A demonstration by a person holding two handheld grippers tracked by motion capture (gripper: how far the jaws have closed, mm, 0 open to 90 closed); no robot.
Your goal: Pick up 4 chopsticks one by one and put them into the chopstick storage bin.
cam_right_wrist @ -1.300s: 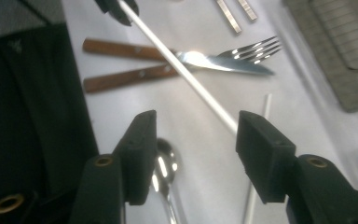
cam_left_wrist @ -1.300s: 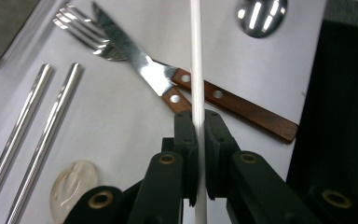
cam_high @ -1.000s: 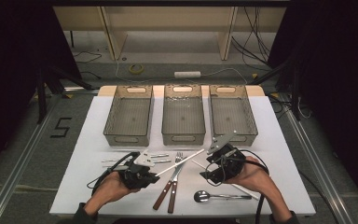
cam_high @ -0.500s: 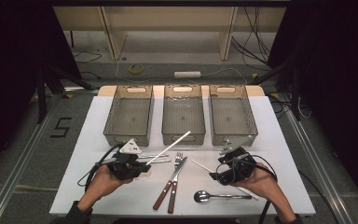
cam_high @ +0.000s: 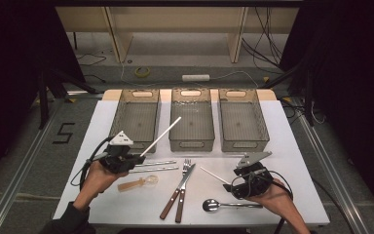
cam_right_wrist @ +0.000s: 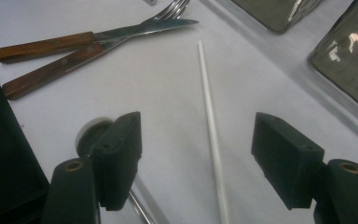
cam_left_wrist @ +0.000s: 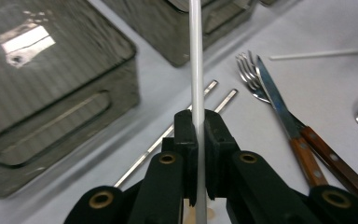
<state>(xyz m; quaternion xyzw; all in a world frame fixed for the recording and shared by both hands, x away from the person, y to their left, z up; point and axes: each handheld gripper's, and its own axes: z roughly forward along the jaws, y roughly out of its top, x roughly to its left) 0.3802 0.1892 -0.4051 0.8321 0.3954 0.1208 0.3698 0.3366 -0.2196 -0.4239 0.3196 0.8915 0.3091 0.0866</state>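
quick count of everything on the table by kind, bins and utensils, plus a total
Bins: 3
White chopsticks: 2, one in the left gripper, one on the table
Metal chopsticks: 2
Fork: 1
Knife: 1
Metal spoon: 1
Clear plastic spoon: 1
Total: 11

White table (cam_high: 292,146), smoky grey bins (cam_high: 190,119) — white sticks (cam_right_wrist: 210,121), brown-handled knife (cam_high: 171,204) and fork (cam_high: 180,204), black grippers (cam_high: 137,158).
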